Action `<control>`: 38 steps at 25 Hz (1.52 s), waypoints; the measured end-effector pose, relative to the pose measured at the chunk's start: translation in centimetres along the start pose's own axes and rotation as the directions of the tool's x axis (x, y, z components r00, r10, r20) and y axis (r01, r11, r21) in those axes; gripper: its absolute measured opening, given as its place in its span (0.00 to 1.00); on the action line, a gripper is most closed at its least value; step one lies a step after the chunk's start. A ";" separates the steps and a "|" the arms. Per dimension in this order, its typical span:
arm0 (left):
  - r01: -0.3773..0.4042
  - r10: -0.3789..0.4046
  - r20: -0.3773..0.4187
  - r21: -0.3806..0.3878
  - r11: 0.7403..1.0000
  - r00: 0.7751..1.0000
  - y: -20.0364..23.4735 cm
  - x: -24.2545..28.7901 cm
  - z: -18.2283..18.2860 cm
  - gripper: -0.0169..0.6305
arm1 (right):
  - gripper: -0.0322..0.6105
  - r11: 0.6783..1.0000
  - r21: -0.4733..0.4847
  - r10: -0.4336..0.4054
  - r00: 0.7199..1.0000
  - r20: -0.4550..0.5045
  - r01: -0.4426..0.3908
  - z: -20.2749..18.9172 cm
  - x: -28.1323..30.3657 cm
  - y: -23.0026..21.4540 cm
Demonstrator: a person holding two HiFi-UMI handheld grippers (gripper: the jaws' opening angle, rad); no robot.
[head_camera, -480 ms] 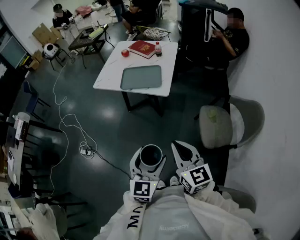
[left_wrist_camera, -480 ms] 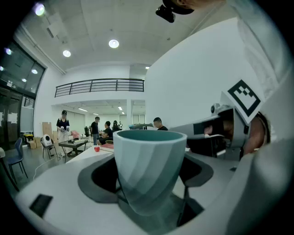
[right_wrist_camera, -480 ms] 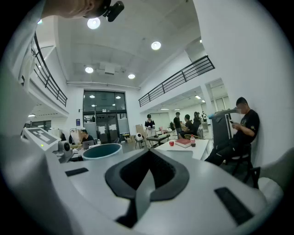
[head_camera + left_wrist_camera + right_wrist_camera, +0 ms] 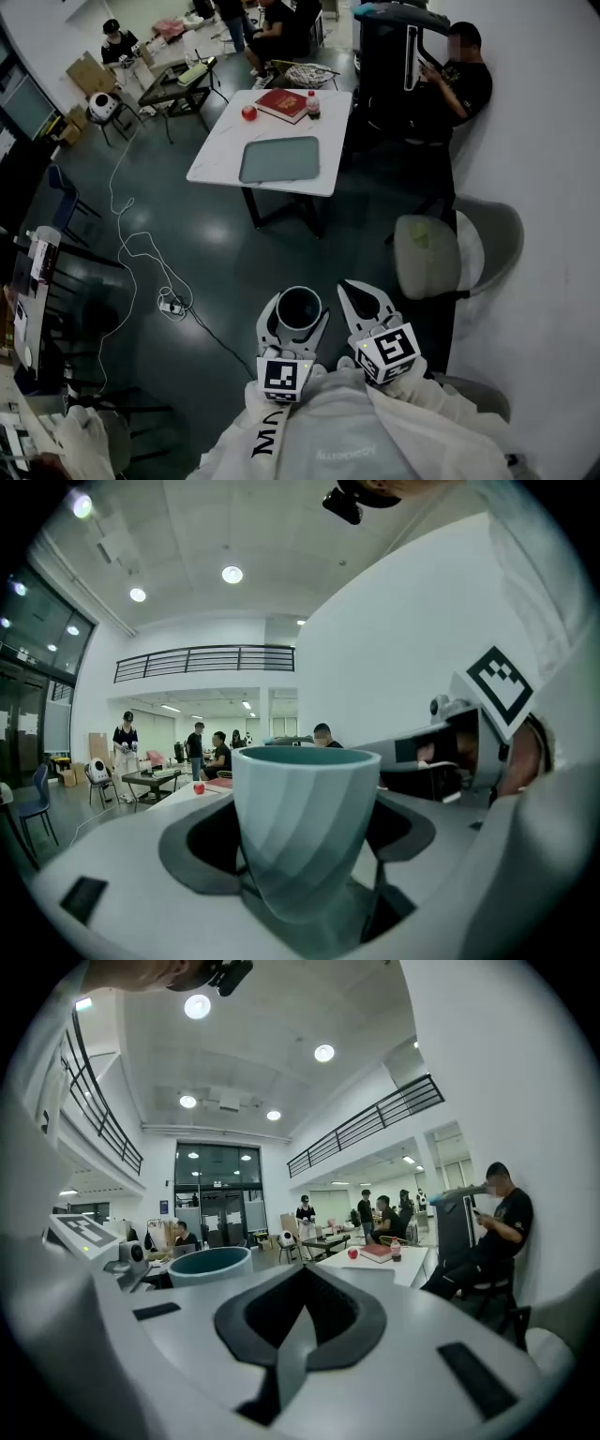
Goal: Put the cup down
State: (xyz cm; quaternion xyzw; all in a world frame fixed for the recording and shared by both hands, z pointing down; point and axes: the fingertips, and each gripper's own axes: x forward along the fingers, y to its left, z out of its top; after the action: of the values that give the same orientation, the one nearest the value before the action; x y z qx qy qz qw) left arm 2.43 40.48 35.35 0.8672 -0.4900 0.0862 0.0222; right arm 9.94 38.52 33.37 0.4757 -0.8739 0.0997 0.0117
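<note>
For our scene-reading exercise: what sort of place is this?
Likely an open lab or workshop hall: a white table, people around a work desk, and a balcony railing overhead.

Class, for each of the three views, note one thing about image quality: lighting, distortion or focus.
Head view: wide-angle bending, and a pale sheen on the floor beside the white table. Left gripper view: black-edged fisheye circle; the cup looms large and the ceiling lights flare. Right gripper view: the same fisheye circle and bright lights overhead, with a mosaic patch over the seated person.

Open-plan lab: worktable [image 4: 217, 150], mezzanine railing [image 4: 204, 660]
</note>
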 end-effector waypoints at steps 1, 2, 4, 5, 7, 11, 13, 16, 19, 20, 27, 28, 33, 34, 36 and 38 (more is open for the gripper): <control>-0.002 0.002 0.000 0.001 1.000 1.000 -0.1 0.1 0.0 0.64 | 0.06 1.000 0.004 -0.001 1.000 -0.002 0.001 -0.1 -0.1 -0.2; -0.004 0.004 0.000 0.002 1.000 1.000 -0.3 0.1 0.0 0.64 | 0.06 1.000 0.010 -0.004 1.000 -0.003 0.004 -0.2 -0.2 -0.5; -0.009 0.009 -0.001 0.002 1.000 1.000 -0.5 0.3 -0.1 0.64 | 0.06 1.000 0.029 -0.010 1.000 0.002 0.010 -0.5 -0.3 -1.0; -0.012 0.012 -0.003 0.002 1.000 1.000 -0.6 0.4 -0.2 0.64 | 0.06 0.999 0.039 -0.013 1.000 0.005 0.013 -0.6 -0.4 -1.3; -0.015 0.015 -0.005 0.005 1.000 1.000 -1.0 0.6 -0.3 0.64 | 0.06 0.999 0.048 -0.016 1.000 0.007 0.015 -0.8 -0.6 -1.9; -0.028 0.028 0.000 0.013 1.000 1.000 -1.0 1.0 -0.3 0.64 | 0.06 0.998 0.056 -0.010 1.000 0.013 0.009 -0.9 -0.6 -2.5; -0.038 0.038 0.007 0.018 0.999 0.999 -0.9 1.5 0.1 0.64 | 0.06 0.998 0.055 -0.007 1.000 0.021 0.006 -0.7 -0.5 -3.0; -0.054 0.054 0.018 0.021 0.998 0.998 -1.1 2.4 0.8 0.64 | 0.06 0.998 0.056 -0.011 0.999 0.037 0.009 -0.1 -0.8 -4.4; -0.062 0.062 0.030 0.026 0.998 0.998 -2.1 3.2 1.4 0.64 | 0.06 0.998 0.053 -0.023 0.998 0.053 0.020 0.5 -1.5 -6.3; -0.061 0.060 0.032 0.028 0.998 0.998 -2.6 3.4 1.5 0.64 | 0.06 0.998 0.056 -0.026 0.998 0.057 0.023 0.6 -1.7 -6.7; -0.051 0.050 0.016 0.038 0.998 0.999 -3.8 4.5 1.1 0.64 | 0.06 0.996 0.088 -0.038 0.996 0.075 0.031 0.8 -2.0 -8.7; -0.052 0.052 0.016 0.038 0.998 0.999 -3.7 4.6 1.1 0.64 | 0.06 0.995 0.090 -0.042 0.996 0.075 0.035 0.8 -2.0 -8.9; -0.053 0.052 0.020 0.039 0.998 0.998 -3.3 5.1 1.1 0.64 | 0.06 0.994 0.100 -0.044 0.997 0.066 0.037 0.2 -1.4 -9.3; -0.052 0.051 0.024 0.039 0.998 0.998 -3.2 5.3 1.1 0.64 | 0.06 0.995 0.097 -0.044 0.997 0.067 0.037 0.1 -1.3 -9.3; -0.052 0.051 0.031 0.041 0.998 0.998 -2.9 5.6 1.0 0.64 | 0.06 0.995 0.088 -0.044 0.997 0.070 0.038 0.1 -1.0 -9.4; -0.052 0.051 0.036 0.040 0.998 0.998 -2.5 6.0 1.1 0.64 | 0.06 0.996 0.083 -0.048 0.996 0.070 0.042 0.3 -0.7 -9.6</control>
State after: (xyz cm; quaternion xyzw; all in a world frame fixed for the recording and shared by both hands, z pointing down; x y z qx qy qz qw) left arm 7.74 36.52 35.41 0.8560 -0.5105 0.0817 -0.0062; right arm 18.33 34.04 34.54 0.4985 -0.8581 0.1179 -0.0367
